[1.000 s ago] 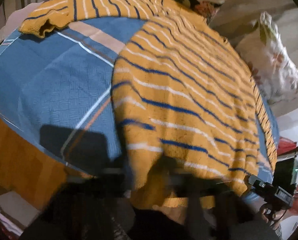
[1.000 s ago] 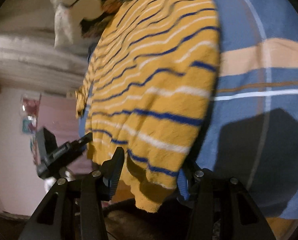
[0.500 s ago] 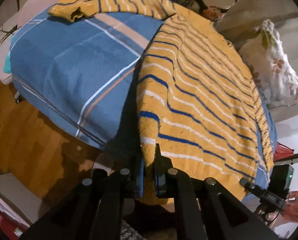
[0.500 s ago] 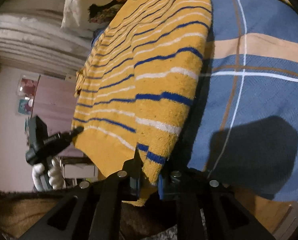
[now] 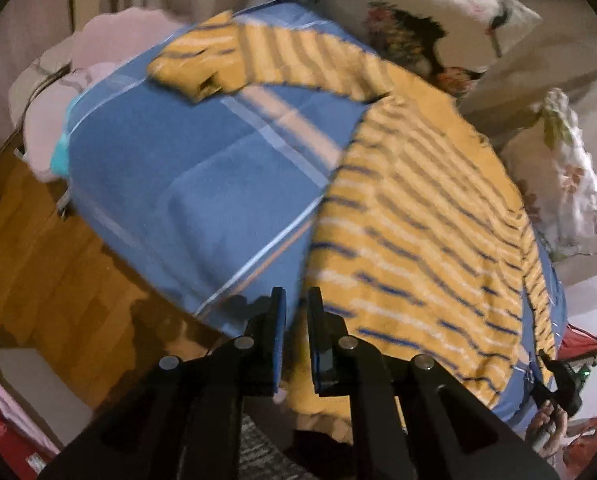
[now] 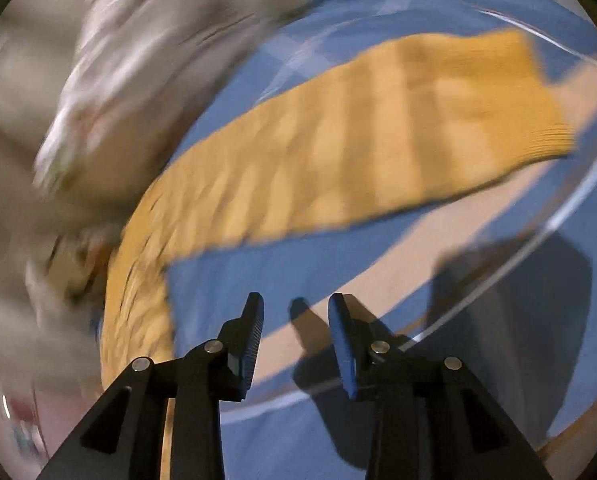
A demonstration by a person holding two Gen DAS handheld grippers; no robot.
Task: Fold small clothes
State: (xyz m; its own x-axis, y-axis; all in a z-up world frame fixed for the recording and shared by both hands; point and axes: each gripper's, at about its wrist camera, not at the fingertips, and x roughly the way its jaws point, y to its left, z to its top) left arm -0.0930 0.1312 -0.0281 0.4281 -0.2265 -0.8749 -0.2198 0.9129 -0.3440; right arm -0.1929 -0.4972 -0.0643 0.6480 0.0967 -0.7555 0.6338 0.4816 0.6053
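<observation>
A yellow knit sweater (image 5: 418, 240) with blue and white stripes lies spread on the blue plaid blanket (image 5: 202, 184). One sleeve (image 5: 258, 56) reaches to the far left. My left gripper (image 5: 296, 308) sits at the hem's near left corner. Its jaws stand a narrow slit apart and are just starting to open, with the cloth running in at the right finger. My right gripper (image 6: 296, 308) hovers over bare blanket (image 6: 298, 264), its jaws opening with nothing between them. The sweater's other sleeve (image 6: 378, 152) lies stretched ahead of it, and the picture is blurred by motion.
Floral pillows (image 5: 558, 184) (image 5: 438, 12) lie beyond the sweater at the right and back. Pale bedding (image 5: 98, 52) lies at the far left. A wooden floor (image 5: 58, 280) runs below the bed's near edge. A hand (image 5: 546, 432) on a black tool shows at the lower right.
My right gripper closed on the hem, then let it go and swung across to the sleeve. My left gripper lifted and drew back a little, still at the hem's corner.
</observation>
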